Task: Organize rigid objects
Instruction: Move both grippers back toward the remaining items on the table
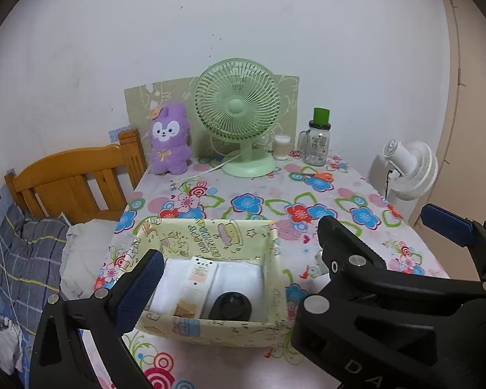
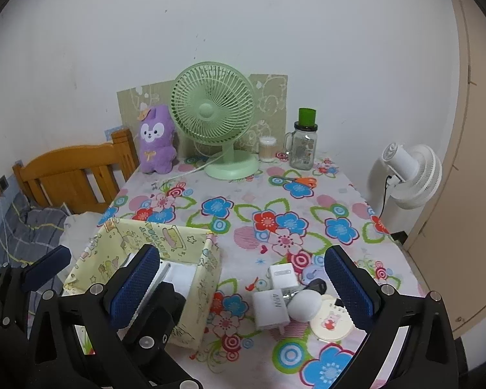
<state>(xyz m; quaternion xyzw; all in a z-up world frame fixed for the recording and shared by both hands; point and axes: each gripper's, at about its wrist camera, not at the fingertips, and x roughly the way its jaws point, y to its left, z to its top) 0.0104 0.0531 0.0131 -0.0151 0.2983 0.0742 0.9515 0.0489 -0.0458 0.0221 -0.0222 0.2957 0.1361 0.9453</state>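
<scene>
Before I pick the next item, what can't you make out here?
- Yellow box contents: right wrist view, blocked by the left tool and the box wall.
- Small dark item behind the white egg-shaped thing: partly covered, unidentifiable.
- White charger: left wrist view, mostly behind the right tool.

left gripper (image 1: pixel 239 278): jaws wide, nothing held | yellow box (image 1: pixel 210 325): white remote (image 1: pixel 199 275), black round item (image 1: pixel 230 306) (type unclear) inside | table (image 1: pixel 340 194)

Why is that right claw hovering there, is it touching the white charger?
Apart. In the right wrist view the right gripper has its jaws wide open, and flowered tablecloth shows between each of them and the white charger.
</scene>
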